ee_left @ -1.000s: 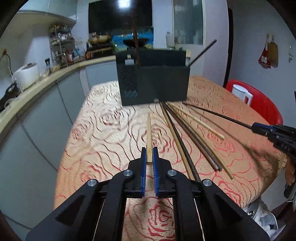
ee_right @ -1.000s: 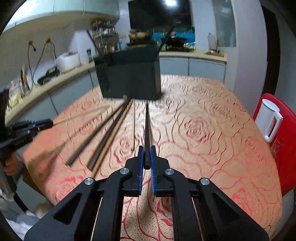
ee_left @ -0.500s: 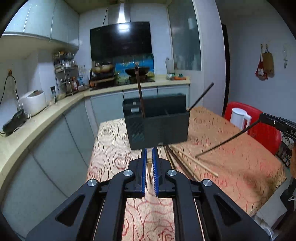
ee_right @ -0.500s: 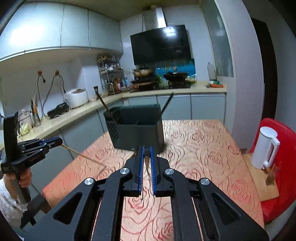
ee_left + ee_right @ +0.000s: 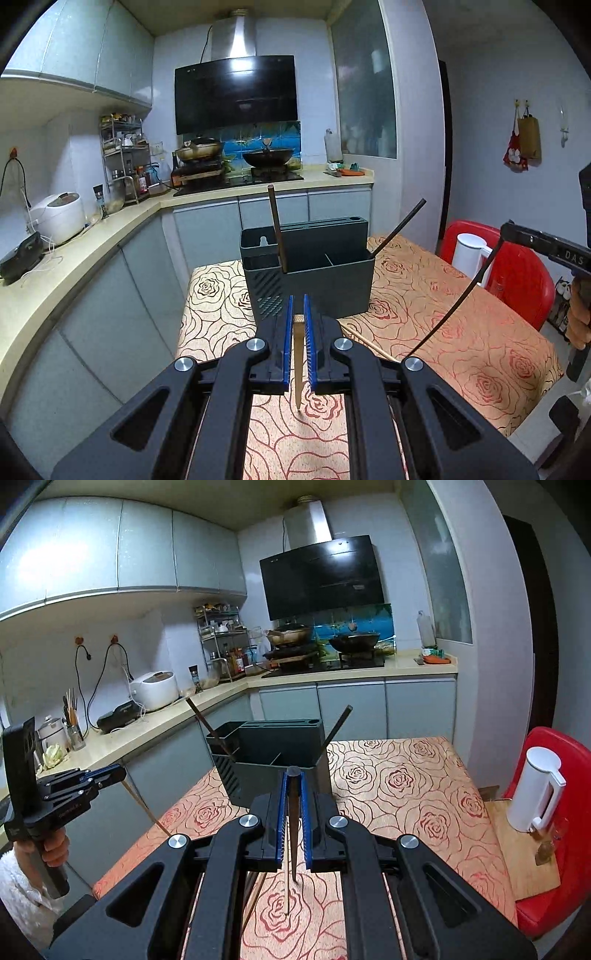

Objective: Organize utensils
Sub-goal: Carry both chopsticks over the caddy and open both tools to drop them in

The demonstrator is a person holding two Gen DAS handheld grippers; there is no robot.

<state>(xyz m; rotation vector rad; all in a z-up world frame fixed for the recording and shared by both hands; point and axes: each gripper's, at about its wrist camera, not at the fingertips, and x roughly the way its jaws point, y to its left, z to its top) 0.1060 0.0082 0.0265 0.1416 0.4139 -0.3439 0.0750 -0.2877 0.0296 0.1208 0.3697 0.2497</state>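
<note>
A dark utensil holder (image 5: 314, 273) (image 5: 273, 760) stands on the rose-patterned table, with one brown chopstick (image 5: 276, 229) and one black chopstick (image 5: 399, 227) leaning in it. My left gripper (image 5: 298, 310) is shut on a light wooden chopstick (image 5: 297, 365), held upright above the table, tip down. My right gripper (image 5: 293, 779) is shut on a dark chopstick (image 5: 292, 827), also hanging tip down. Each gripper shows in the other's view, the right (image 5: 517, 232) and the left (image 5: 110, 773). Other chopsticks (image 5: 286, 886) lie on the table below.
The table (image 5: 443, 332) has a floral cloth. A red chair (image 5: 554, 812) with a white kettle (image 5: 535, 790) stands to the right. A kitchen counter (image 5: 74, 266) with a rice cooker (image 5: 59, 216) runs along the left. A stove with pans is behind.
Both grippers have lifted their chopsticks off the table and tipped them from lying flat to hanging upright. Both have risen well above the table, in front of the holder.
</note>
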